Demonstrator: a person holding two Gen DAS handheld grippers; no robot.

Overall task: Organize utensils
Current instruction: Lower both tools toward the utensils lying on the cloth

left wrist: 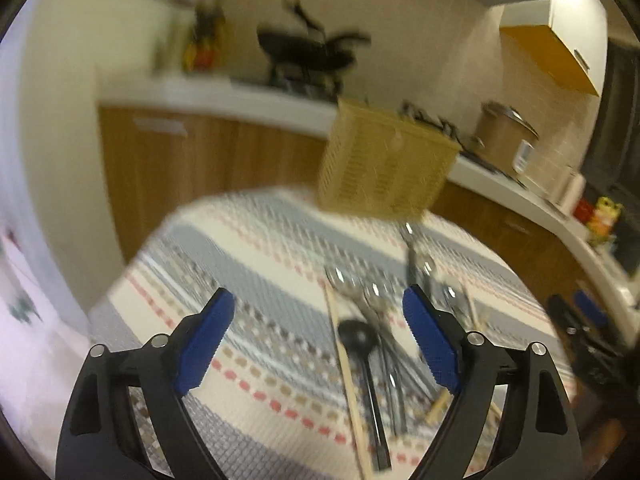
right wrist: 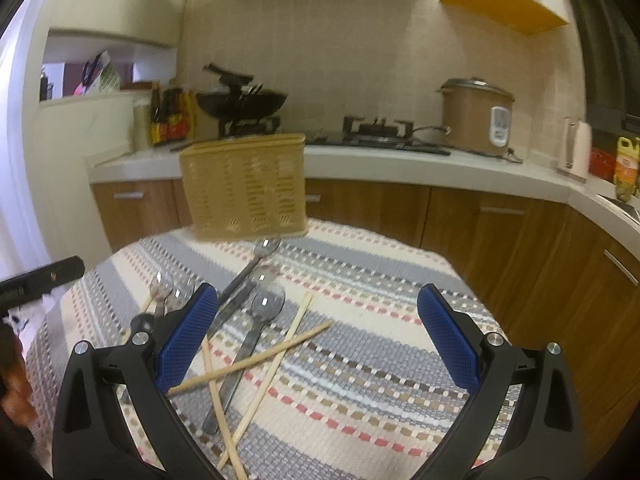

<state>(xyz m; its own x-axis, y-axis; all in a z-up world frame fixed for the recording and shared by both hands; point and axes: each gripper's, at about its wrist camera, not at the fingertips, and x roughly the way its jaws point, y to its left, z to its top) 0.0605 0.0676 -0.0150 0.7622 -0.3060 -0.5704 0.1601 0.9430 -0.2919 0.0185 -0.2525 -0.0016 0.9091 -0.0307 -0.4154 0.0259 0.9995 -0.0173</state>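
Note:
A tan slotted utensil basket [left wrist: 384, 164] [right wrist: 244, 188] stands upright at the far edge of the table. In front of it a loose heap of utensils lies on the striped cloth [left wrist: 260, 248] [right wrist: 380, 320]: metal spoons [left wrist: 344, 280] [right wrist: 266, 304], a black ladle [left wrist: 358, 336] [right wrist: 140, 322] and wooden chopsticks [left wrist: 346, 368] [right wrist: 256, 360], some of them crossed. My left gripper [left wrist: 318, 292] hovers open over the near left of the heap, nothing between its pads. My right gripper [right wrist: 318, 288] is open and empty too, its left finger [right wrist: 188, 332] above the heap's edge.
Behind the table runs a white counter [right wrist: 400, 168] over wooden cabinets. On it are a black wok [right wrist: 240, 102], a gas hob [right wrist: 380, 128], a brown rice cooker [right wrist: 476, 116] and sauce bottles [right wrist: 168, 116]. The table's edge drops off on the left and right.

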